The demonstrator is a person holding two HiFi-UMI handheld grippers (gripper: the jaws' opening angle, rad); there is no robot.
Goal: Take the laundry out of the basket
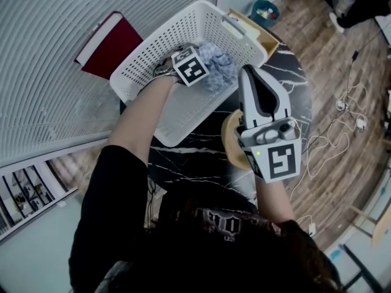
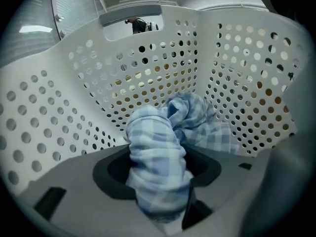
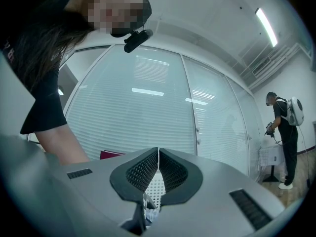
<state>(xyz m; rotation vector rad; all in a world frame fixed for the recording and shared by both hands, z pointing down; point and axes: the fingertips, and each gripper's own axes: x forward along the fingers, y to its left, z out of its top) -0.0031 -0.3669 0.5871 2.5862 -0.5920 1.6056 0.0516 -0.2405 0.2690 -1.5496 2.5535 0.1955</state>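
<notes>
A white perforated laundry basket (image 1: 146, 66) stands on the black marble table (image 1: 296, 105). Inside it lies a bunched blue checked cloth (image 1: 219, 66). My left gripper (image 2: 160, 184) reaches down into the basket, its marker cube (image 1: 190, 66) showing above the cloth. In the left gripper view the cloth (image 2: 158, 157) is squeezed between the jaws, with the basket wall (image 2: 59, 117) all around. My right gripper (image 1: 249, 73) hovers right of the basket over the table; in the right gripper view its ribbed jaws (image 3: 158, 169) meet at the tips with nothing between them.
A red book or folder (image 1: 109, 44) lies on the floor left of the basket. A round wooden piece (image 1: 232, 140) sits under my right gripper. A cardboard box (image 1: 261, 34) and teal bin (image 1: 264, 11) stand beyond. Cables (image 1: 348, 112) run across the wooden floor. A person (image 3: 285, 132) stands far right.
</notes>
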